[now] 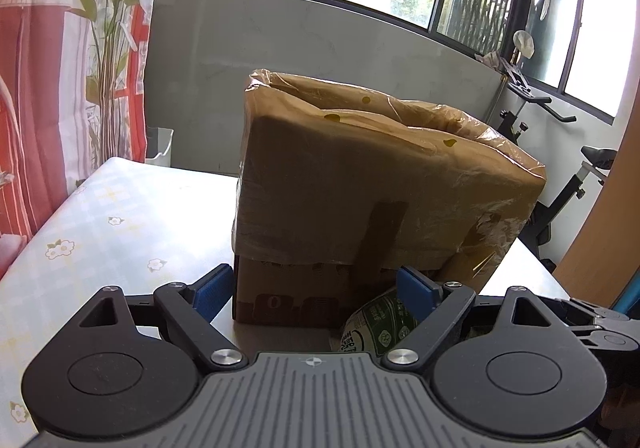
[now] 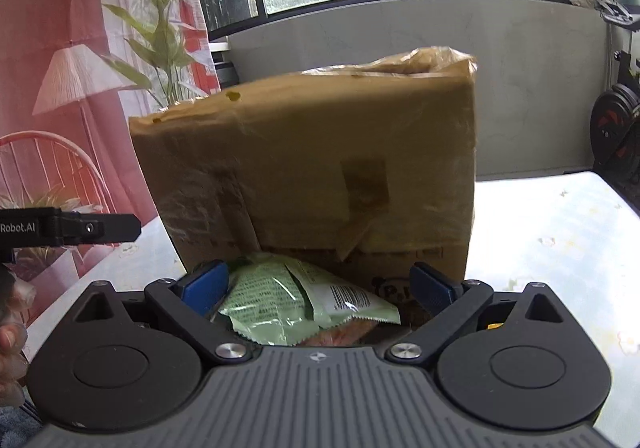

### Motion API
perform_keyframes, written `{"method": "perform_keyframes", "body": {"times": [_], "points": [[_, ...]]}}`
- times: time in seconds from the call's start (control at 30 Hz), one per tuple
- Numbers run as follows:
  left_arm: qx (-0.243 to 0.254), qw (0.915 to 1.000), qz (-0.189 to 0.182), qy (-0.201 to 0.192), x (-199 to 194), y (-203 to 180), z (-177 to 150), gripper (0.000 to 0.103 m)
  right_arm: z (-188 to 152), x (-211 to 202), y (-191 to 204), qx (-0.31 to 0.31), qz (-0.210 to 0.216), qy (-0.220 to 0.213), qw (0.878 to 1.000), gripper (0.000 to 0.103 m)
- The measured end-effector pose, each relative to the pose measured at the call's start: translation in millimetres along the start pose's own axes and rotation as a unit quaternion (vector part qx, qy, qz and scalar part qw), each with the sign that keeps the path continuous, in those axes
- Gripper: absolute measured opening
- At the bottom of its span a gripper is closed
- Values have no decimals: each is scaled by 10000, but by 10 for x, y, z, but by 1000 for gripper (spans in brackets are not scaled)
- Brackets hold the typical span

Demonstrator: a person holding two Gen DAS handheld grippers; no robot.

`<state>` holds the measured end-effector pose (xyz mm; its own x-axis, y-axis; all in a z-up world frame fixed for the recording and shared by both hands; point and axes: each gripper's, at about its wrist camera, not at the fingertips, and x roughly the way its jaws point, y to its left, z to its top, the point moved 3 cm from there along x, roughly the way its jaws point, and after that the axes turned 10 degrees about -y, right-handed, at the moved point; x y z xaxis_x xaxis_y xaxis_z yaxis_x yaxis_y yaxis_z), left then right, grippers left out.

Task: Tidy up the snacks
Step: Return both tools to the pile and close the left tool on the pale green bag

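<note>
A brown cardboard box [image 1: 372, 191] lined with a clear plastic bag stands on the table; it also shows in the right wrist view [image 2: 320, 167]. A green snack packet [image 2: 280, 300] lies at the box's foot, between the open fingers of my right gripper [image 2: 318, 284], which do not press on it. The packet's end shows in the left wrist view [image 1: 376, 328] just inside the right finger of my left gripper [image 1: 316, 290]. The left gripper is open, close to the box's lower front. An orange packet [image 2: 340, 334] lies under the green one.
The table [image 1: 100, 232] has a pale flowered cloth; it shows at the right in the right wrist view [image 2: 560, 248]. A red curtain [image 1: 40, 87] hangs at left. An exercise bike [image 1: 576, 175] stands beyond the table's right side. The left gripper's side [image 2: 72, 228] shows at left.
</note>
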<state>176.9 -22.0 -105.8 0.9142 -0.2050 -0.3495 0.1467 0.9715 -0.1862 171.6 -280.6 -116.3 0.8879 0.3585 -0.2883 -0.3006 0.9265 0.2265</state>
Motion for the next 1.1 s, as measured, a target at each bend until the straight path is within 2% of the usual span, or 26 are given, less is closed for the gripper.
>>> {"method": "perform_keyframes", "body": {"times": [0.17, 0.4, 0.83, 0.93, 1.0, 1.1], "points": [[-104, 9997, -74, 208, 69, -46, -126, 89, -197, -115, -176, 402, 39, 206, 9990, 98], [-412, 9965, -369, 632, 193, -177, -338, 90, -313, -228, -161, 115, -7, 348, 9993, 98], [-862, 9886, -793, 946, 302, -339, -526, 91, -378, -261, -225, 76, -49, 497, 9987, 98], [-709, 9896, -833, 930, 321, -375, -536, 84, -386, -261, -238, 149, -12, 510, 9986, 98], [-649, 9891, -949, 916, 314, -391, -533, 72, -383, -258, -231, 154, -15, 514, 9986, 98], [-480, 9901, -970, 896, 290, -405, -521, 64, -381, -250, -217, 208, 111, 525, 9983, 95]]}}
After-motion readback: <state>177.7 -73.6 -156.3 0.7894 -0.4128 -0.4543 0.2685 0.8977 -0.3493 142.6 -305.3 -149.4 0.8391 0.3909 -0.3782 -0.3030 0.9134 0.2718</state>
